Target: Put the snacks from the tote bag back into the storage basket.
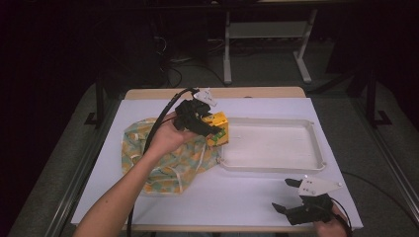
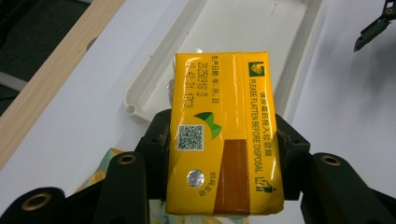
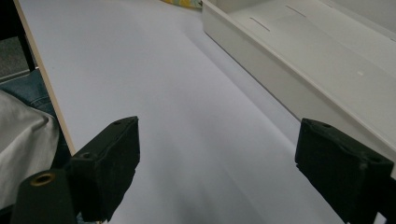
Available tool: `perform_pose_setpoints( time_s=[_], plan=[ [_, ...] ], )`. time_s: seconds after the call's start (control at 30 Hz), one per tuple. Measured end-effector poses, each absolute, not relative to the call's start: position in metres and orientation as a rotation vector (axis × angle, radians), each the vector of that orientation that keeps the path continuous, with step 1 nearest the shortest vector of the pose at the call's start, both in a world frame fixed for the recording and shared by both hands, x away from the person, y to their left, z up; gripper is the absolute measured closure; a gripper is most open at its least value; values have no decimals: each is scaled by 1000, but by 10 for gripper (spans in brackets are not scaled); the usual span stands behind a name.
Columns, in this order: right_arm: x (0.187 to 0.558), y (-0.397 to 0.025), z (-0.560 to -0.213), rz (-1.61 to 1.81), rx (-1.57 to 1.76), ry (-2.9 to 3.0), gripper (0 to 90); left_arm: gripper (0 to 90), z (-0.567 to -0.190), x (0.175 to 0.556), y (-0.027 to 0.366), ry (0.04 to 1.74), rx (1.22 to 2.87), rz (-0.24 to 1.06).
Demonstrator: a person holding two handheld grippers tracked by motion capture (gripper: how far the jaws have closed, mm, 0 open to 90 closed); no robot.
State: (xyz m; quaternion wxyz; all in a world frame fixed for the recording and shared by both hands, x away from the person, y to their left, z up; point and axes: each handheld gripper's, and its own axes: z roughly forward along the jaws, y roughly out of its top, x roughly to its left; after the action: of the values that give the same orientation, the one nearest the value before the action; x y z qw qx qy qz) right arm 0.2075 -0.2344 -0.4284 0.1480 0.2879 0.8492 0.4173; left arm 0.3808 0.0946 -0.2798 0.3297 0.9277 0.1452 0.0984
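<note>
A yellow drink carton (image 2: pixel 224 135) with a QR code and green logo is clamped between the jaws of my left gripper (image 2: pixel 223 149), which is shut on it. In the high view that carton (image 1: pixel 218 128) hangs just left of the white tray's (image 1: pixel 274 169) left rim, above a patterned cloth bag (image 1: pixel 163 165). My left gripper (image 1: pixel 206 129) reaches in from the left. Near the table's front right corner my right gripper (image 1: pixel 286 194) stands open, nothing between its jaws. In the right gripper view its jaws (image 3: pixel 217 154) spread wide over bare white tabletop beside the tray wall (image 3: pixel 261 56).
The white tray (image 2: pixel 140 88) lies empty at the table's right centre. The cloth bag lies flat at the left centre with a white drawstring. A wooden strip (image 1: pixel 212 93) edges the table's far side. Table legs and cables stand on the floor behind.
</note>
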Motion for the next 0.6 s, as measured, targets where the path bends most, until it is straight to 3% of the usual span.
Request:
perform_pose_setpoints(
  time_s=[0.6],
  plan=[
    [207, -235, -428, 1213, 833, 2440, 134, 504, -279, 382, 78, 322, 2429, 219]
  ],
)
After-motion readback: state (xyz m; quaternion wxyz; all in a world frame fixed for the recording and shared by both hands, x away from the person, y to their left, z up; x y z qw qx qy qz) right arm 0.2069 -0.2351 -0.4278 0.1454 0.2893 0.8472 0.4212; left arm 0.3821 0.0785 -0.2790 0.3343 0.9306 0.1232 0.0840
